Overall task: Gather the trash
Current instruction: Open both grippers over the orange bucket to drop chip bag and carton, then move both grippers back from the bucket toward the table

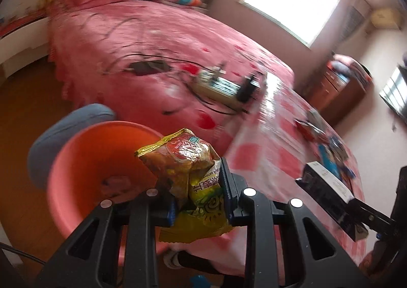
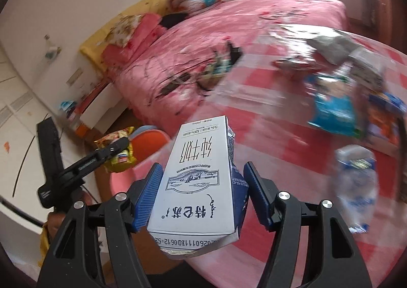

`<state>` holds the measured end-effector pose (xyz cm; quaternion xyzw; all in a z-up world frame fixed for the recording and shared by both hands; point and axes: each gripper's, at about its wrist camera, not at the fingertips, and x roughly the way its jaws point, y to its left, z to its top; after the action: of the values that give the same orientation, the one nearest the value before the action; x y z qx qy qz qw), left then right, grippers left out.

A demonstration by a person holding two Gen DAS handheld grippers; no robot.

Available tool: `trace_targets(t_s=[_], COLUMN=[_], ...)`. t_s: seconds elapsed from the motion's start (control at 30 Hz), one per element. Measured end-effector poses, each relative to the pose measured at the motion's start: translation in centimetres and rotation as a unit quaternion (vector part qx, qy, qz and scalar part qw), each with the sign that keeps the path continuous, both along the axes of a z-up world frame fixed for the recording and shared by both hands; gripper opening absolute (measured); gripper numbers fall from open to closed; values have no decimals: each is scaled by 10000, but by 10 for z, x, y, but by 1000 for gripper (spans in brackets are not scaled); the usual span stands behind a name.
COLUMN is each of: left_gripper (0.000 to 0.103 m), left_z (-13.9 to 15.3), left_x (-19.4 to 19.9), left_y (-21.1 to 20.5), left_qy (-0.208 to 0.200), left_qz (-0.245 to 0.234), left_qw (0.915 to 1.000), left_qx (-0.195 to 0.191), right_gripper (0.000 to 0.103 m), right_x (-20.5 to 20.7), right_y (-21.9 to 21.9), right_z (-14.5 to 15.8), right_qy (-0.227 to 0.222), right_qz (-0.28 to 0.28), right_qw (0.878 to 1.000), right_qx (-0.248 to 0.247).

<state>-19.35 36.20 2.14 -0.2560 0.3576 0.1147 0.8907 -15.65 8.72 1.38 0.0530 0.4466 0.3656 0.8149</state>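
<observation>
Milk carton gripped, beside table edge.

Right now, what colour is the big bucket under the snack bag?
The bucket is salmon pink, more orange inside. The left wrist view shows it best.

The snack bag is glossy crinkled foil. The milk carton looks like smooth matt card. The basin is smooth pink plastic, the tabletop shiny under clear film, the bed soft cloth.

Pink bed; bright window
</observation>
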Motion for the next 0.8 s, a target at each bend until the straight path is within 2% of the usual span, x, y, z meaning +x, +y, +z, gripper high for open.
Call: trace_targets(t_s=[0.3,0.37,0.4,0.43,0.6,0.8], left_gripper=[31,44,57,68,78,80], left_z=[-27,-33,-36,-37,-38,-41], left_x=[-7,-10,-12,-14,-23,-31], left_y=[60,72,76,80,91,93], left_qy=[219,270,285,294,294,92], left_qz=[673,909,999,1107,1268,1323], left_qw=[9967,9942,9932,9922,9911,9908], left_qx=[-385,-511,-525,-484,-278,-250], right_gripper=[66,69,75,86,86,89], right_x=[1,5,8,12,23,11], right_y=[107,131,139,146,140,103], right_z=[3,0,-2,-8,-27,-22], right_qy=[161,237,251,318,745,126], right_qz=[1125,1336,1314,1264,935,463], right_qw=[9929,9898,9901,9905,9916,9987], right_qx=[343,442,429,432,497,148])
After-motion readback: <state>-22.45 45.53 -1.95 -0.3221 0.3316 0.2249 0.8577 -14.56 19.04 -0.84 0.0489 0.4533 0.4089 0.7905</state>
